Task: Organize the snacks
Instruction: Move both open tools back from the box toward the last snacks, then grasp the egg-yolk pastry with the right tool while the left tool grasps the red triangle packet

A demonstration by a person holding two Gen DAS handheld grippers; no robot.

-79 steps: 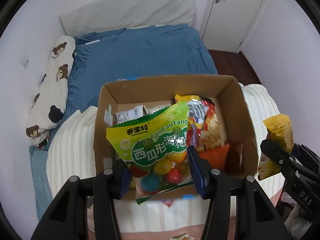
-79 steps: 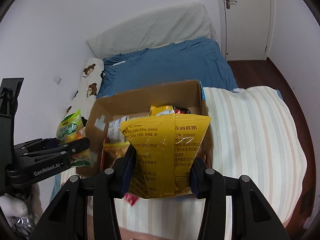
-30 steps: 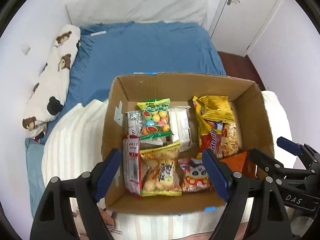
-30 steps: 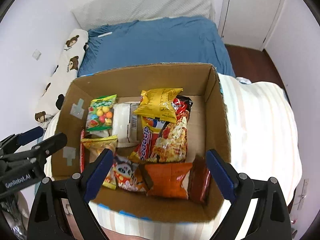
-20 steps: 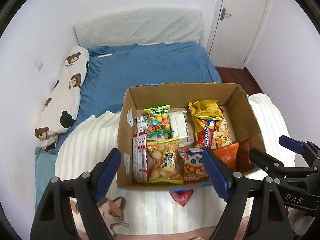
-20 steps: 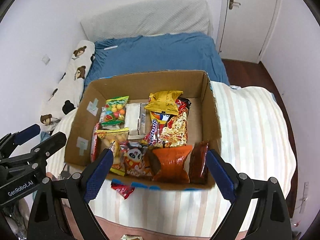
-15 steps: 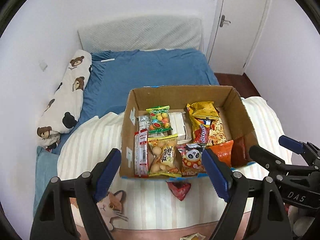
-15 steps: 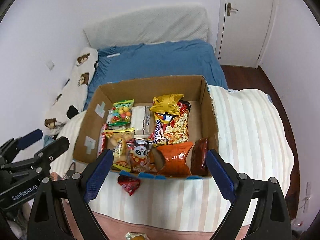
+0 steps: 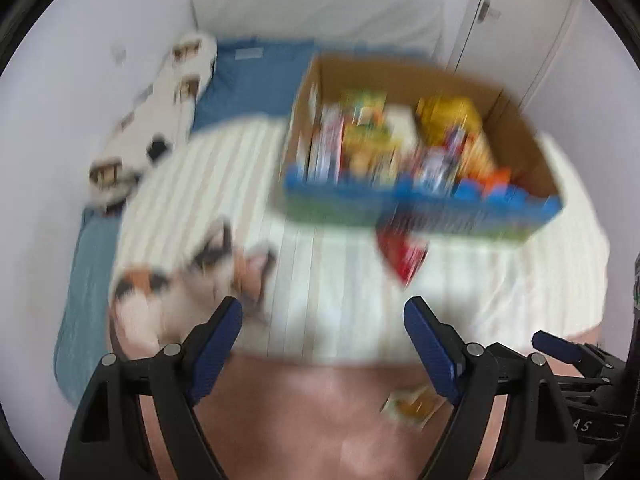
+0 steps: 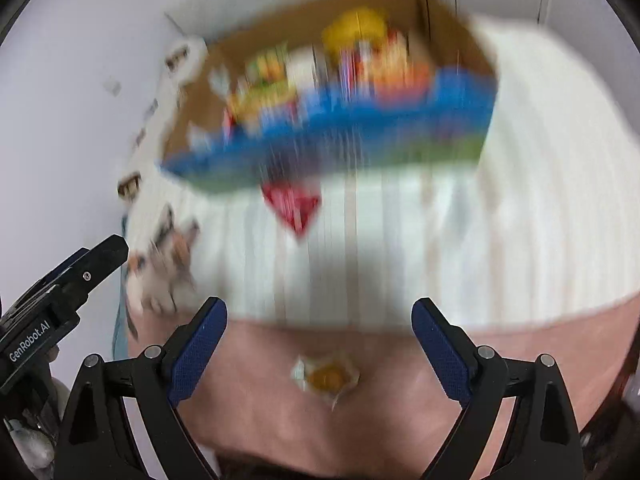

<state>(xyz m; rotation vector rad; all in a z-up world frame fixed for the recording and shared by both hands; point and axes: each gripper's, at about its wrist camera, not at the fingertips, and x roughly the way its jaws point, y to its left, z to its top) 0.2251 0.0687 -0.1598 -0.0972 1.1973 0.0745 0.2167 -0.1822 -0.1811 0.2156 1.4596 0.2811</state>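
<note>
Both views are motion-blurred. A cardboard box (image 9: pixel 516 128) full of snack packets sits on the striped white blanket; it also shows in the right wrist view (image 10: pixel 448 12). A red packet (image 9: pixel 404 252) lies on the blanket just in front of the box, seen too in the right wrist view (image 10: pixel 294 204). A small yellow-and-white packet (image 10: pixel 326 376) lies on the pink band near me, also in the left wrist view (image 9: pixel 410 404). My left gripper (image 9: pixel 322 320) is open and empty, well short of the box. My right gripper (image 10: pixel 318 320) is open and empty above the yellow packet.
A cat print (image 9: pixel 188 276) marks the blanket's left part. A bear-print pillow (image 9: pixel 152 116) lies along the left wall beside the blue sheet (image 9: pixel 256 76). A white door (image 9: pixel 516 20) stands at the back right.
Both grippers let go of their snack bags into the box, then pulled back and tipped down. The box now sits farther away and the blanket's near edge has come into view.
</note>
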